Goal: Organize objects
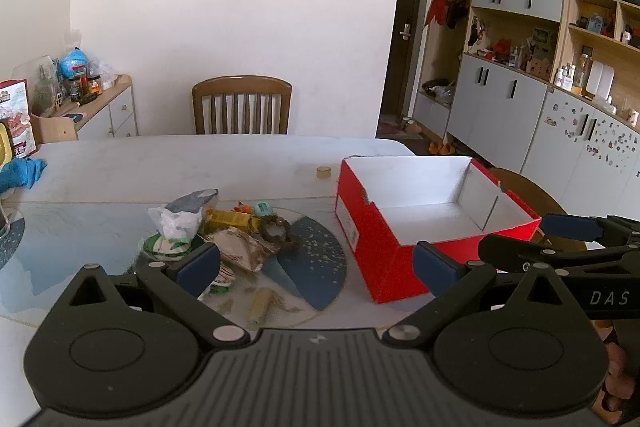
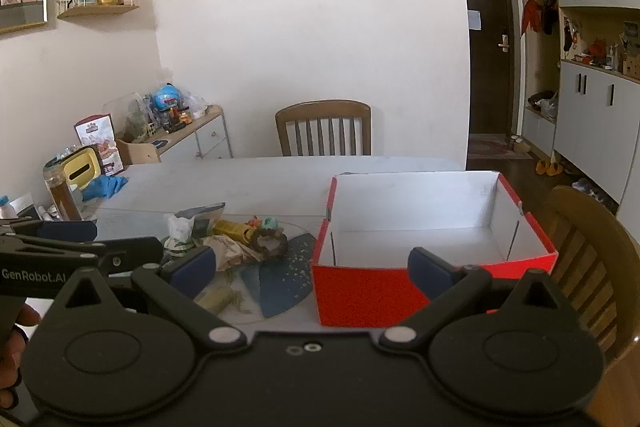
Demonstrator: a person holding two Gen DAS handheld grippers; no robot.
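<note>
A pile of small things [image 1: 224,239] [image 2: 232,239] lies on the white table: a white plastic bag [image 1: 182,221], a yellow packet [image 1: 228,219], a brown ring-shaped thing [image 1: 276,231], a teal toy [image 1: 262,209] and a yellowish roll [image 1: 260,303]. To their right stands a red box [image 1: 372,247] [image 2: 360,291], white inside, with nothing in it. My left gripper [image 1: 316,265] hovers open in front of the pile and the box, holding nothing. My right gripper [image 2: 312,269] is open too, before the box's near wall. Each gripper shows at the edge of the other's view.
A blue round mat [image 1: 316,267] lies under the pile. A small yellowish cap [image 1: 324,172] sits behind the box, a blue cloth [image 1: 22,173] at the table's far left. Wooden chairs stand at the far side [image 1: 242,105] and at the right [image 2: 592,267]. Cabinets [image 1: 500,107] line the right wall.
</note>
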